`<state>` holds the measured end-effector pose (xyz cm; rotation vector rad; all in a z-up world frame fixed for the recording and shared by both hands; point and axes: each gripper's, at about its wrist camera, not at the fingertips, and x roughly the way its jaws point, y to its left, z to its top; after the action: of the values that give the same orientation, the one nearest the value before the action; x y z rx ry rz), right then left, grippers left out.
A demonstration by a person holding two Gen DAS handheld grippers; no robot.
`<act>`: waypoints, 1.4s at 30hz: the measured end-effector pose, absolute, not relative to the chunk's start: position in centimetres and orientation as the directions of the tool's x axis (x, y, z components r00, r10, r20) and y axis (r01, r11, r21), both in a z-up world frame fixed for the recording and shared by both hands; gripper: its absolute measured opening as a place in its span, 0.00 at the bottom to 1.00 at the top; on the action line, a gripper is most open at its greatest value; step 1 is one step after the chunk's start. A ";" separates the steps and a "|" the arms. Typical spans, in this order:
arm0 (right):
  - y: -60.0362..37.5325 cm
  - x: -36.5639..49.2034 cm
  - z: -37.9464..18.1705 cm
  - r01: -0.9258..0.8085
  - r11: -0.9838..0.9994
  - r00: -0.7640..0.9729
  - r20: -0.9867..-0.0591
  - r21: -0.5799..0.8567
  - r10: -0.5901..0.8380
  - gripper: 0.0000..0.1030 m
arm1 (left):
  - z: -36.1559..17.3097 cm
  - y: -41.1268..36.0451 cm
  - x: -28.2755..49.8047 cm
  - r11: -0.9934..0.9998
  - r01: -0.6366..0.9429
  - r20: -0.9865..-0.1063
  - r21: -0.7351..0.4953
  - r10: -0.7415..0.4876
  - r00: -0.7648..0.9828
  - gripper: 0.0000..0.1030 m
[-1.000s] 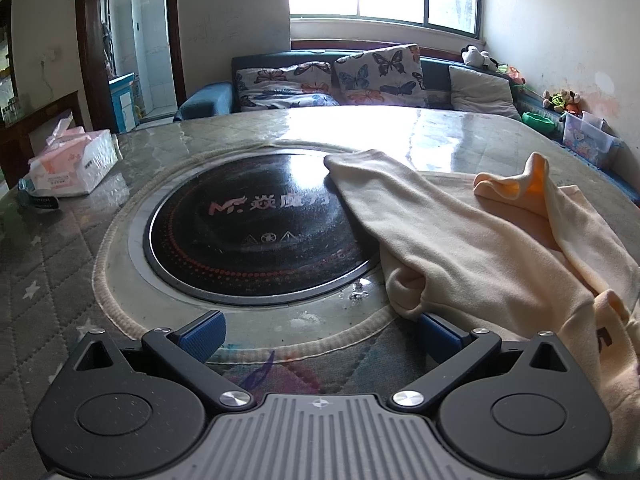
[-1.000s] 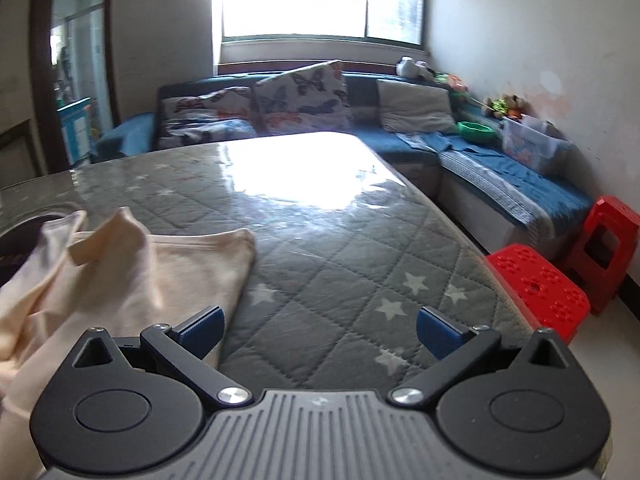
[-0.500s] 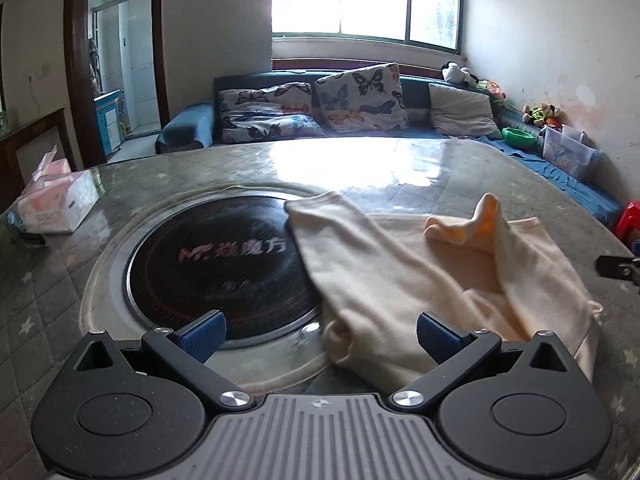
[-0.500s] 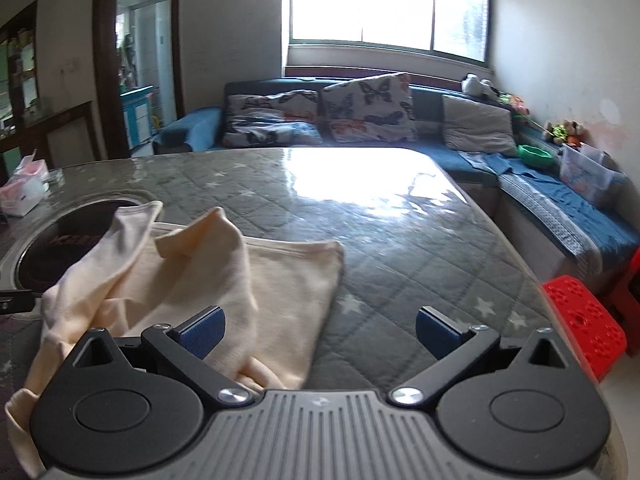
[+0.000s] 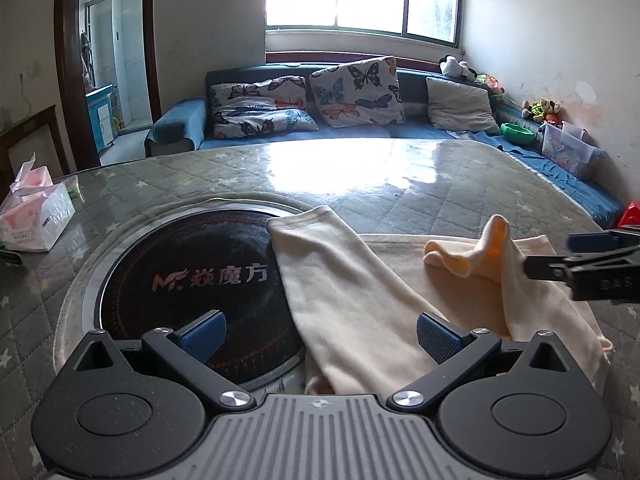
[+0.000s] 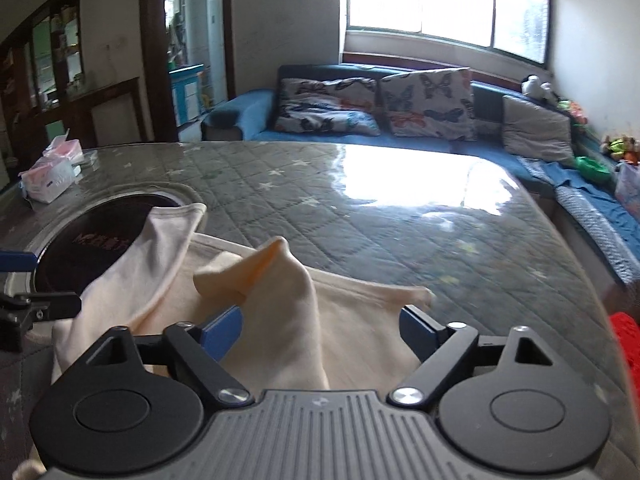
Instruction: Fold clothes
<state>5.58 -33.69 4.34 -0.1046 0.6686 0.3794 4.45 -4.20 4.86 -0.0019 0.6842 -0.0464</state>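
A cream garment [image 5: 380, 292] lies crumpled on the table, one sleeve reaching over the black round hob. My left gripper [image 5: 320, 338] hovers open above the garment's near edge, nothing pinched between its pads. In the right wrist view a raised fold of the garment [image 6: 276, 280] stands between the fingers of my right gripper [image 6: 320, 332], whose jaws are closing; the pads do not press on the cloth. Each gripper shows in the other's view: the right gripper [image 5: 592, 256] at the right edge, the left gripper [image 6: 24, 280] at the left edge.
The black round hob [image 5: 192, 280] is set into the glass-topped quilted table [image 5: 400, 184]. A tissue box [image 5: 34, 216] sits at the table's left. Behind stands a blue sofa [image 5: 320, 100] with butterfly cushions. A red stool [image 6: 626, 344] is beside the table's right edge.
My right gripper has swung left from bare table to over the garment, and its jaws have narrowed. The left gripper has drawn back, and the right gripper has come into its view.
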 end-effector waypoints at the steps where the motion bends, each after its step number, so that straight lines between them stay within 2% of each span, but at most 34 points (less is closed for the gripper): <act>1: -33.3 6.3 4.2 -0.387 0.922 0.711 -0.627 0.031 0.319 0.82 | 4.9 -4.2 4.8 0.999 0.042 -0.636 -0.017 -0.043 0.771 1.00; 3: -32.6 7.6 3.9 -0.402 0.915 0.699 -0.636 0.028 0.326 0.80 | 5.1 -4.3 5.6 0.999 0.042 -0.639 -0.013 -0.040 0.768 1.00; 5: -32.1 8.6 3.5 -0.415 0.909 0.684 -0.647 0.036 0.338 0.71 | 5.2 -4.5 6.5 0.999 0.043 -0.640 -0.011 -0.040 0.767 1.00; 9: -31.6 10.2 2.7 -0.431 0.900 0.651 -0.667 0.068 0.362 0.58 | 5.4 -5.0 8.4 0.999 0.042 -0.642 -0.013 -0.040 0.766 0.99; 11: -31.5 10.6 2.4 -0.434 0.897 0.643 -0.670 0.079 0.370 0.43 | 5.3 -5.4 9.5 0.999 0.043 -0.644 -0.014 -0.042 0.764 0.93; 16: -31.9 10.8 2.2 -0.437 0.895 0.642 -0.667 0.089 0.379 0.27 | 5.1 -6.2 12.3 0.998 0.051 -0.652 -0.030 -0.058 0.756 0.82; 28: -31.9 11.4 1.9 -0.455 0.888 0.635 -0.672 0.073 0.381 0.28 | 3.3 -7.2 17.2 0.999 0.029 -0.688 -0.015 -0.031 0.725 0.79; 34: -31.7 11.3 2.1 -0.459 0.886 0.639 -0.667 0.068 0.383 0.19 | 2.5 -6.6 19.0 1.000 -0.010 -0.709 -0.025 -0.011 0.705 0.79; 39: -32.0 11.2 2.4 -0.456 0.888 0.651 -0.657 0.063 0.381 0.14 | 1.8 -5.8 20.0 0.998 -0.041 -0.727 -0.054 -0.011 0.687 0.63; 42: -32.3 11.1 2.6 -0.451 0.890 0.660 -0.649 0.061 0.379 0.12 | 1.9 -5.4 20.1 0.997 -0.047 -0.722 -0.054 -0.007 0.691 0.48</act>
<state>11.08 -32.33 2.64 -0.1087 0.7087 0.4705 20.08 -5.38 1.92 -0.0702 0.8072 0.0224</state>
